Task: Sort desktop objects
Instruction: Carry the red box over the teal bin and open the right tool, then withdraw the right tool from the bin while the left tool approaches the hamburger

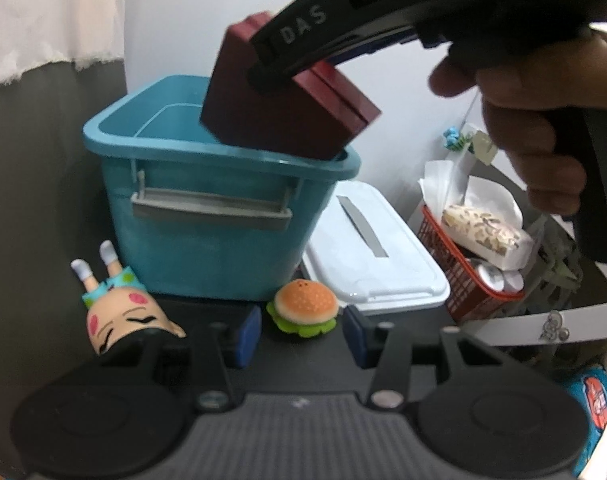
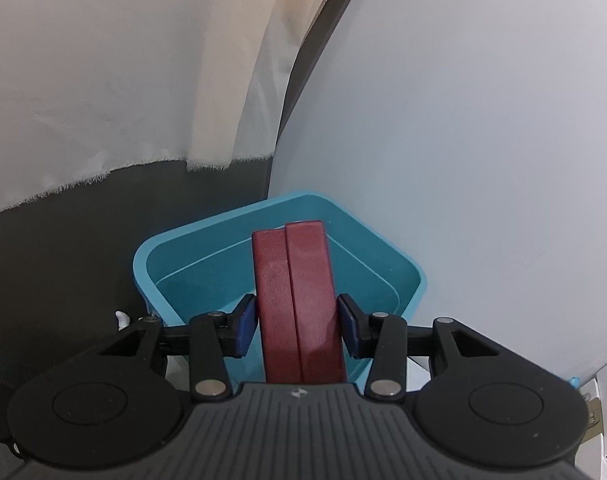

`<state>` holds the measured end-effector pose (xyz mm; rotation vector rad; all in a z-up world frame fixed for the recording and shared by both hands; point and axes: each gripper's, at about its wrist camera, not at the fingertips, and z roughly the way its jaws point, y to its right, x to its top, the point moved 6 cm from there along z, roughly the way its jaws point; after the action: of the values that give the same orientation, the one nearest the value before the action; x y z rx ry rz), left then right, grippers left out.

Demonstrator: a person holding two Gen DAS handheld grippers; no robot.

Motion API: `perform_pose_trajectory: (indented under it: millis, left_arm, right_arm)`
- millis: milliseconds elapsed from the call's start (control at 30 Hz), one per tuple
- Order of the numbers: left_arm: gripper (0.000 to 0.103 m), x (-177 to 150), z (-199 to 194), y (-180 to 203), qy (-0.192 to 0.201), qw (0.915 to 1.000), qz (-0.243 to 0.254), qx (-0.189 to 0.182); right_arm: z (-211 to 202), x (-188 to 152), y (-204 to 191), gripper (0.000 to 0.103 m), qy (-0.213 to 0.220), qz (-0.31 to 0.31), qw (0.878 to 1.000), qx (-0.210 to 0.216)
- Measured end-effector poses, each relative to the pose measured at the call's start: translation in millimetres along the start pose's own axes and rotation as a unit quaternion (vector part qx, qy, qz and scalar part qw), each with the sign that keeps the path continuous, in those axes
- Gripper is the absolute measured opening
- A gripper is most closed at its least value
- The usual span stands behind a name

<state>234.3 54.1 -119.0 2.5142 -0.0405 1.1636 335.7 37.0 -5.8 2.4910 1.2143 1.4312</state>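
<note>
While the right tongs [image 2: 297,322] are clasping the red box [image 2: 297,304] on edge above the blue bin [image 2: 207,256], the left tongs [image 1: 302,334] are standing released, hovering near the burger toy [image 1: 305,307] on the counter [image 1: 31,280].

Black tool [image 1: 301,338], blue pads [image 1: 245,336], silver rivets, "DAS" lettering.

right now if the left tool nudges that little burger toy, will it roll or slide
The burger toy sits flat on its green frilly base, so it would probably slide rather than roll. It looks small and soft, likely light, so a nudge could skid it toward the white lidded box.
</note>
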Motion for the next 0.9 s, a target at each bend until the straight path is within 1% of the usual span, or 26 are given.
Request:
perform_pose_trajectory:
  millis: [333, 467, 600, 633, 667, 733, 833, 900]
  left_arm:
    - [0.049, -2.6, 4.5, 1.9, -0.006, 1.0000, 0.005, 0.001]
    - [0.049, -2.8, 4.8, 1.7, -0.005, 1.0000, 0.004, 0.002]
    - [0.049, -3.4, 6.1, 2.2, -0.006, 1.0000, 0.006, 0.004]
    - [0.049, -3.6, 6.7, 2.4, -0.006, 0.9999, 0.006, 0.005]
    - [0.049, -4.0, 7.3, 2.6, -0.007, 0.9999, 0.007, 0.006]
    - [0.049, -4.3, 8.0, 3.3, -0.007, 0.9999, 0.008, 0.007]
    - [0.049, -4.4, 8.3, 5.2, -0.007, 0.9999, 0.011, 0.009]
    - [0.049, -4.6, 8.0, 6.7, -0.007, 0.9998, 0.014, 0.010]
  right_arm:
    - [-23.1, -17.1, 10.5, 0.046, 0.012, 0.031, 0.999, 0.004]
    - [-45.4, -29.4, 16.5, 0.047, 0.021, 0.045, 0.999, 0.004]
    - [-70.8, -47.6, 25.9, 0.049, 0.027, 0.075, 0.997, 0.000]
    - [-78.8, -53.6, 28.5, 0.052, 0.029, 0.085, 0.996, 0.001]
    - [-88.0, -60.6, 31.2, 0.058, 0.031, 0.097, 0.995, 0.002]
    - [-103.6, -73.3, 36.5, 0.063, 0.032, 0.118, 0.993, 0.006]
    - [-119.2, -94.7, 39.5, 0.066, 0.024, 0.143, 0.989, 0.017]
    - [-130.2, -110.7, 41.6, 0.072, 0.016, 0.158, 0.987, 0.019]
